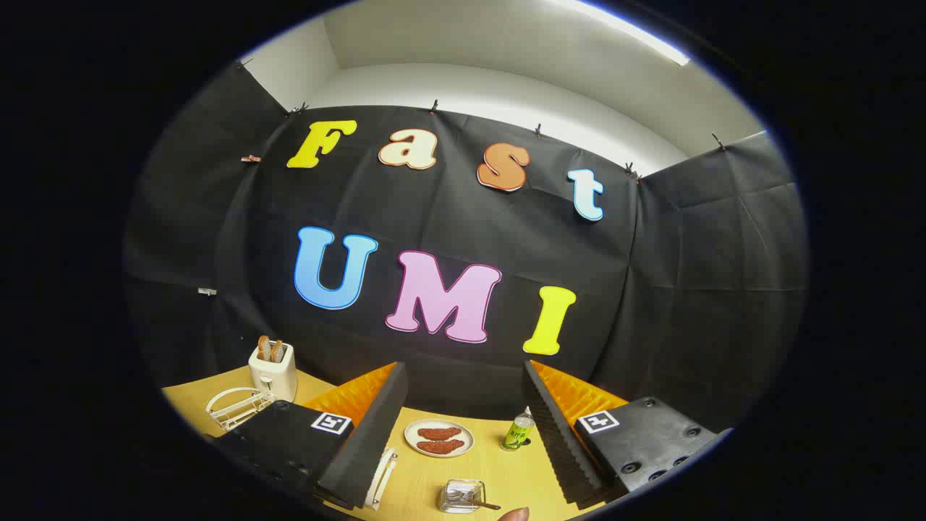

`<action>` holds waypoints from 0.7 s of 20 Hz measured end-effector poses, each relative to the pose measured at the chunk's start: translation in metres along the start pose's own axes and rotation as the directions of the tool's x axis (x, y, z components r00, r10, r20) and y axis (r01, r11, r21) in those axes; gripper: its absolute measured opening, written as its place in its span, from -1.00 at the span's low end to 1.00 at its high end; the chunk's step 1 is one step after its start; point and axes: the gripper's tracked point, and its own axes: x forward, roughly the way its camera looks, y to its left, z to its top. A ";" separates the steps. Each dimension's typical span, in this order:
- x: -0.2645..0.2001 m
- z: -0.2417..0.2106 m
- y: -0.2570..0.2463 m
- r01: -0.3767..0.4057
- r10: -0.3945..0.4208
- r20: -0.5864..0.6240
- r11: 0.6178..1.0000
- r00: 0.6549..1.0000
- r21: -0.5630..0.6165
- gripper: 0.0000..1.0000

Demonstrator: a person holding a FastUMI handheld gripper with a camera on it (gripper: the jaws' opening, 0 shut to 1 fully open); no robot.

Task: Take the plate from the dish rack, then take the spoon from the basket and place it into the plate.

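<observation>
A: Between the two fingers of the gripper (463, 441), count please.

B: Jaws spread wide, holding nothing. In the gap, on the yellow wooden tabletop (499, 470): one round white plate (439, 438) carrying two reddish-brown sausage-like pieces (438, 440), flat on the table, just ahead of the fingers. One small green can with a silver top (518, 432), upright, close beside the right finger, apart from the plate.

A: Basket and spoon?

B: One small clear square basket (462, 496), nearest the camera, between the fingers. One utensil (477, 501) lies in it, dark handle poking out over the right rim. Too small to tell if it's the spoon.

A: Rack?

B: One white wire dish rack (236, 405), beyond the left finger, near the table's left edge. Can't make out any plate in it. One white toaster (273, 370) just behind the rack, two brown slices of bread (269, 349) standing in the slots. Also one white curved piece (383, 475) peeking from under the left finger; can't tell what it is.

A: Room to move?

B: Bare table between plate and basket, and between basket and can. Table's far edge meets the black cloth wall (651, 289) right behind the plate and can. One fingertip (515, 514) shows just right of the basket.
</observation>
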 end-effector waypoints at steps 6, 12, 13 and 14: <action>-0.003 -0.002 0.008 -0.005 0.005 -0.009 1.000 1.000 0.011 0.95; -0.003 -0.005 0.016 -0.011 0.011 -0.025 1.000 1.000 0.014 0.95; -0.003 -0.006 0.017 -0.011 0.012 -0.030 1.000 0.999 0.013 0.95; -0.003 -0.007 0.018 -0.012 0.012 -0.034 1.000 0.999 0.013 0.95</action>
